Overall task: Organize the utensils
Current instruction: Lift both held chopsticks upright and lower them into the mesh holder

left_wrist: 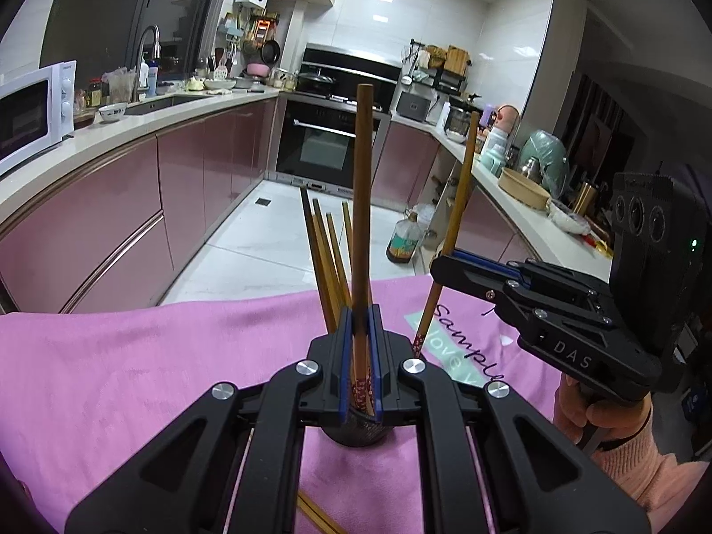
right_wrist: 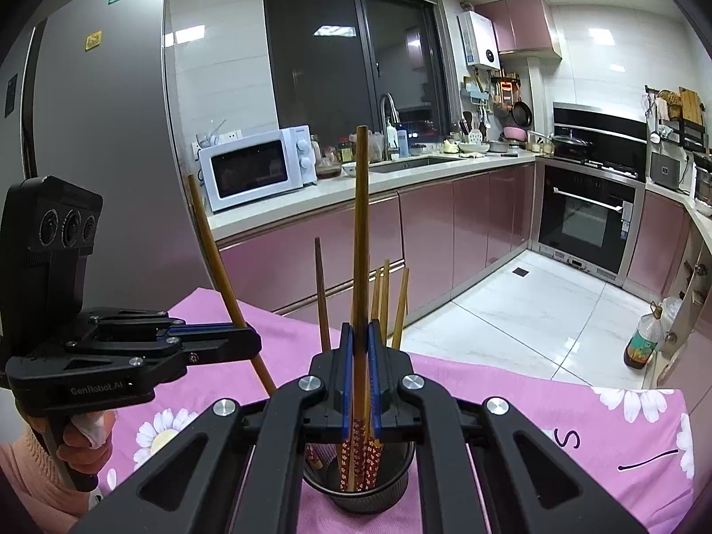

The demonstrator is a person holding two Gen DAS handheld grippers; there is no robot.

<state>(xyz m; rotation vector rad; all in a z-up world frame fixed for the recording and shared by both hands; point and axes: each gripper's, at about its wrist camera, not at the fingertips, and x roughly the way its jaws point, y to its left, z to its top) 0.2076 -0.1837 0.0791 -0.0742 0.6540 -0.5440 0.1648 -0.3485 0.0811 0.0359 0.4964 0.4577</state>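
Note:
My left gripper (left_wrist: 360, 325) is shut on a brown chopstick (left_wrist: 362, 204) and holds it upright over a dark round holder (left_wrist: 356, 436) on the pink cloth. Several chopsticks (left_wrist: 327, 262) stand in that holder. My right gripper (right_wrist: 360, 342) is shut on another brown chopstick (right_wrist: 361, 231), upright above the same holder (right_wrist: 360, 489), whose chopsticks (right_wrist: 387, 302) lean behind it. Each gripper shows in the other's view: the right one (left_wrist: 438, 262) with its chopstick (left_wrist: 458, 204), the left one (right_wrist: 249, 338) with its chopstick (right_wrist: 213, 253).
A pink cloth (left_wrist: 133, 378) with daisies and lettering covers the table. Loose chopsticks (left_wrist: 316, 516) lie on it at the near edge. Beyond are pink kitchen cabinets (right_wrist: 445, 231), a microwave (right_wrist: 253, 169), an oven (left_wrist: 329, 147) and an oil bottle (left_wrist: 402, 240) on the floor.

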